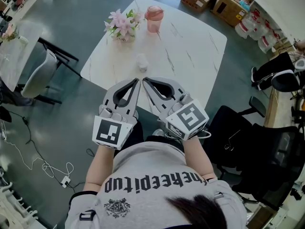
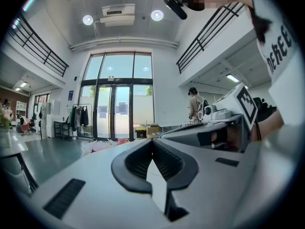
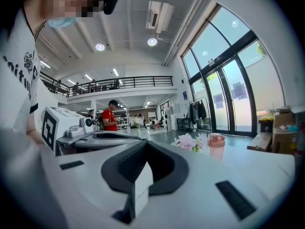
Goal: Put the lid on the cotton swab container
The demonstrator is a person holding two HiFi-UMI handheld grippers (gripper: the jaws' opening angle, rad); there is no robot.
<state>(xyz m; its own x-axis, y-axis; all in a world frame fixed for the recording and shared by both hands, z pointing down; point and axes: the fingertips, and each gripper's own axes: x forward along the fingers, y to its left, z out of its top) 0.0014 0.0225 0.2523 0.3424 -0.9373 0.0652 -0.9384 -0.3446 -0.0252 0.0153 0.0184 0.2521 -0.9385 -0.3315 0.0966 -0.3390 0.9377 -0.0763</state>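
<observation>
On the white tabletop (image 1: pixel 190 46) the cotton swab container (image 1: pixel 142 61) stands small and blurred; capped or not, I cannot tell. The left tool (image 1: pixel 137 80) and right tool (image 1: pixel 145 79) hover closed, empty, just short of it.

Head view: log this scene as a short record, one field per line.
table: white marbled top
flowers: pink bunch, far left part of the table
pink cup: just right of the flowers
small pale container: mid-table, ahead of both grippers' tips; lid too small to tell
left gripper: shut, empty, at the table's near edge
right gripper: shut, empty, tip beside the left's
</observation>
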